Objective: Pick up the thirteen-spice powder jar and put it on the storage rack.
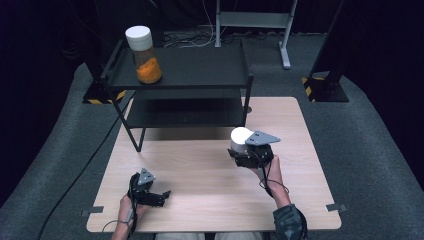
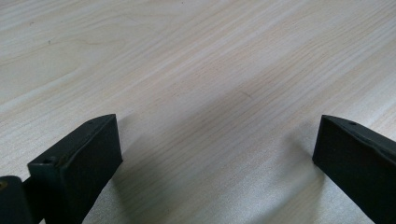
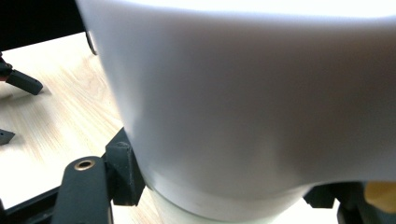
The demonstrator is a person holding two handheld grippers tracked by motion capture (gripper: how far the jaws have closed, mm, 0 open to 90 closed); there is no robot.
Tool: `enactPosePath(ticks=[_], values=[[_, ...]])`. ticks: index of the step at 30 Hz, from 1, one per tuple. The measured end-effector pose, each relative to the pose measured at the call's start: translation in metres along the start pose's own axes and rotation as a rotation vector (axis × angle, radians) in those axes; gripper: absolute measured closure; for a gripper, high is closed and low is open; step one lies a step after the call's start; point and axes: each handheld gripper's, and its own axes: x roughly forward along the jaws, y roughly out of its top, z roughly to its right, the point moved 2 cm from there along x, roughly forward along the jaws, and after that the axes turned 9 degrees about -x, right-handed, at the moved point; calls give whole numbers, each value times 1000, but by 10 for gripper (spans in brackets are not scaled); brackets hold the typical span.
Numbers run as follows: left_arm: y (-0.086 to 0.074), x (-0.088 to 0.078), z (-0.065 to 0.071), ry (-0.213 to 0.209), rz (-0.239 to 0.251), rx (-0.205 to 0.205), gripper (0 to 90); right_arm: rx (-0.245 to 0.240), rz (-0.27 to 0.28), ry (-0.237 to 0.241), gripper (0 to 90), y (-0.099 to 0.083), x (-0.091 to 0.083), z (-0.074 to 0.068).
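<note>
Right gripper [image 1: 243,150] clamped on a white-capped jar [image 1: 240,139], lifted over the right half of the pale wood-grain table [image 1: 200,200]; cap smooth, round, matte. Left gripper [image 1: 161,196] low near the table's front edge, black jaws spread wide over bare wood. Beyond: black two-tier metal shelf [image 1: 200,75], with a second jar [image 1: 143,55] of orange powder on its top left

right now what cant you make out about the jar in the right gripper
- Jar body below the white lid: high view, hidden by the right gripper.
- Contents: right gripper view, the lid blocks nearly everything; only a yellow sliver at the bottom edge.
- Whether it touches the table: cannot tell.
</note>
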Motion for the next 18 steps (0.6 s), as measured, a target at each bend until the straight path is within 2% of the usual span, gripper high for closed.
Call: enactPosePath(ticks=[18], values=[[0, 0, 0, 0, 0, 0, 8, -17, 25, 22, 305, 25, -5, 10]])
